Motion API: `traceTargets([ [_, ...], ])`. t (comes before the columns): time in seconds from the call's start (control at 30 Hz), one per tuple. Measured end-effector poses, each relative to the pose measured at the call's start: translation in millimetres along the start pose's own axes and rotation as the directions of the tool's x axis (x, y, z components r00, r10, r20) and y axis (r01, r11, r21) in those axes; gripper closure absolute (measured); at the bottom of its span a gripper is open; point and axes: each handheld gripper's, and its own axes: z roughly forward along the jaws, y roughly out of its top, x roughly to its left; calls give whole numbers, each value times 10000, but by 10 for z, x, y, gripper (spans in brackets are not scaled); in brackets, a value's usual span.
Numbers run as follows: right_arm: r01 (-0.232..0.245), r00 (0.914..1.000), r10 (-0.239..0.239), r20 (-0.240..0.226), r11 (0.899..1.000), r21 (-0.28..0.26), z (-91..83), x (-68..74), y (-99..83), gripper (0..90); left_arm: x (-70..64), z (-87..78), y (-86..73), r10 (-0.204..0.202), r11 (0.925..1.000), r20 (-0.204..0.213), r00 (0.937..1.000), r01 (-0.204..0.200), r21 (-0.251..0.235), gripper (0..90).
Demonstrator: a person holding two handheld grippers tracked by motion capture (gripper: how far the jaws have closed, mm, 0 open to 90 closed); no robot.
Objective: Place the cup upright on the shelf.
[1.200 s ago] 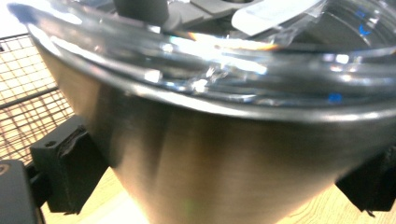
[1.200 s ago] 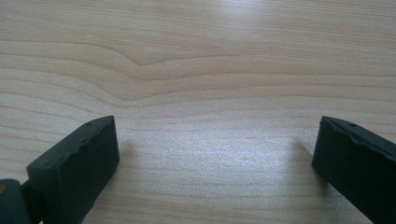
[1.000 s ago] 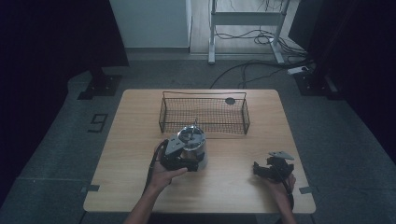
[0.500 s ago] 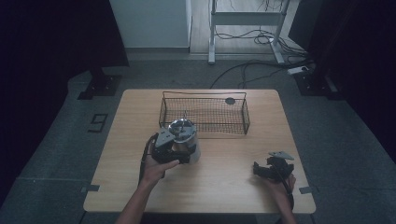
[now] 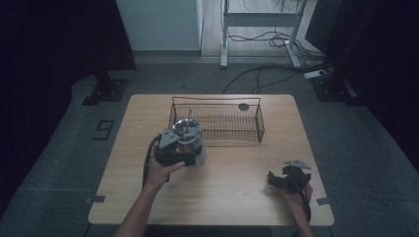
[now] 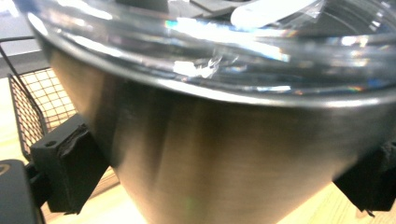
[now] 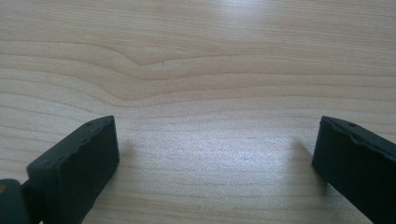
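— What's the left gripper (image 5: 185,157) got?

— A steel bowl (image 5: 189,140) with a clear lid, one jaw pressed to each side, just in front of the wire basket's (image 5: 217,121) near-left corner.

— Anything in the way?

— The basket's near wall stands right behind the bowl. A small dark disc (image 5: 243,106) lies at the far side.

— And the right gripper (image 5: 281,178)?

— Near right on the table (image 5: 237,197), jaws wide apart over bare wood.

One metal pot (image 5: 190,140), one wire basket (image 5: 217,120), two grippers.
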Motion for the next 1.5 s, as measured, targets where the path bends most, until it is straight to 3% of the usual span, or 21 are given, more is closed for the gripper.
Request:
traceTargets([
  [1.5, 6, 10000, -6, -7, 10000, 17, -1, -1, 1, 1, 324, 149, 411, -303, 9995, -652, 9974, 294, -151, 43],
])
